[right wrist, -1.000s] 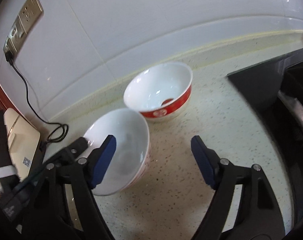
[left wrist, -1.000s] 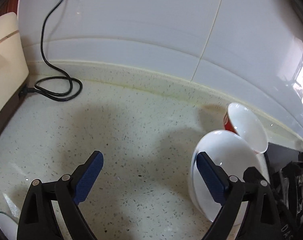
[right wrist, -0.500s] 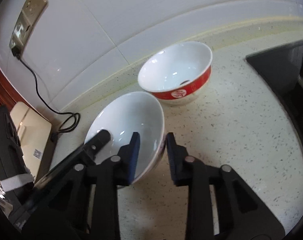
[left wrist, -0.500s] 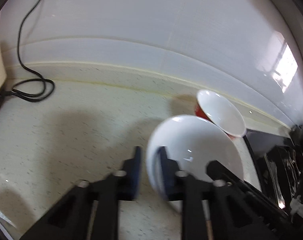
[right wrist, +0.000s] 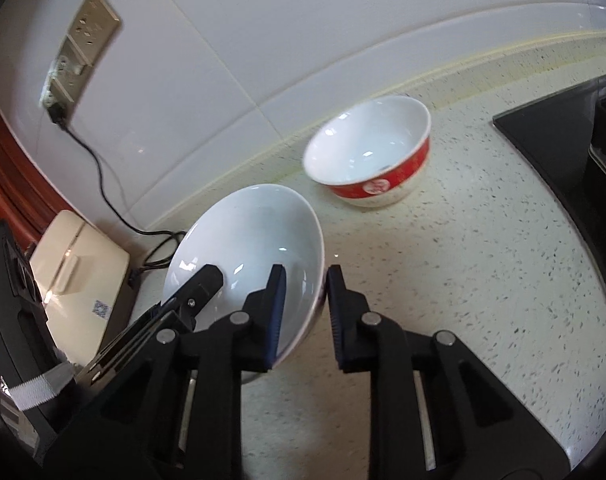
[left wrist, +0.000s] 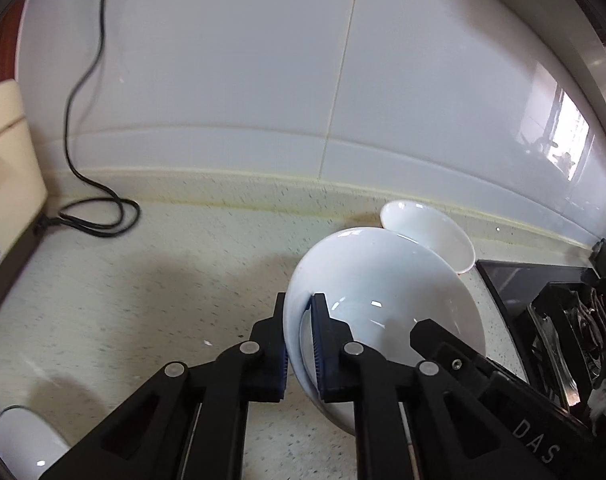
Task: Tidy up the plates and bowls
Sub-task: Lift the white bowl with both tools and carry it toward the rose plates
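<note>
Left hand-held gripper point(left wrist: 300, 346), right hand-held gripper point(right wrist: 305, 314): black plastic linkage arms, silver pivot screws, blue ribbed pads point(right wrist: 277, 312).

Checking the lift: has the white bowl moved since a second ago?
Yes. The white bowl, gripped by both grippers, has tipped up off the counter, its rim now nearer the red bowl.

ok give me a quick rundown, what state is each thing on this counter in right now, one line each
white bowl: tilted, gripped at opposite sides of its rim.
left gripper: jaws shut on the bowl's rim.
right gripper: jaws closing, rim between them, one pad inside, one outside.
red-banded bowl: upright, empty, resting on the counter.
black cord: plugged into the wall socket.
</note>
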The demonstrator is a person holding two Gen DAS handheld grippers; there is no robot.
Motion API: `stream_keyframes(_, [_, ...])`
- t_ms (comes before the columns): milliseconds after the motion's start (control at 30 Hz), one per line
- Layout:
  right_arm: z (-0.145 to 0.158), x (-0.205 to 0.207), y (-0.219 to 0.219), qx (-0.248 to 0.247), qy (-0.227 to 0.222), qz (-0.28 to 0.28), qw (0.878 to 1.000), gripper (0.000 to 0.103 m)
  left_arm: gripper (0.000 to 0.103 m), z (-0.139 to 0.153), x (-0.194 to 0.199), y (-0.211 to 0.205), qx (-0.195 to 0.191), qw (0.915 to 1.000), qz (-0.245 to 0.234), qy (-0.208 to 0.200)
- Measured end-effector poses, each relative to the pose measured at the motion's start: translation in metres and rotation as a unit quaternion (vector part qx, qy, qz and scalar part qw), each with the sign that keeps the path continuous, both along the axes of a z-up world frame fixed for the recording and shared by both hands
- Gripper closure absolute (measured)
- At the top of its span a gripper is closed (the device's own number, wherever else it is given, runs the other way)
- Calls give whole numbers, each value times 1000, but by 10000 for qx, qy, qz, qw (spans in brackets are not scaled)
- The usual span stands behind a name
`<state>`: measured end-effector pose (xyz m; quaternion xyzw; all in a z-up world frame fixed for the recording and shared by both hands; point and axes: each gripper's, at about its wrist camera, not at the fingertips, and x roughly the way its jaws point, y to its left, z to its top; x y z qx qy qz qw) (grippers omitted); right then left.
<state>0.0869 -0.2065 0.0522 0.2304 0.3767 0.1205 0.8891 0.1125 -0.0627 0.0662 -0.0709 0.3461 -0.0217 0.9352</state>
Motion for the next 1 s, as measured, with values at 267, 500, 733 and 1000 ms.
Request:
stream_keyframes(267, [12, -11, 19, 38, -209, 246, 9995, 79, 92, 13, -23, 18, 75, 9995, 254, -154])
stream_keyframes(500, [13, -17, 36, 27, -286, 525, 9982, 79, 92, 20, -41, 34, 15, 9987, 463, -198])
stream_keyframes(733, [16, -24, 54, 0, -370, 817, 9960, 79, 92, 24, -57, 52, -9, 9970, 727, -261])
stream_keyframes(1000, [16, -32, 73, -31, -421, 1147, 9925, 79, 92, 24, -70, 70, -34, 9945, 998, -309])
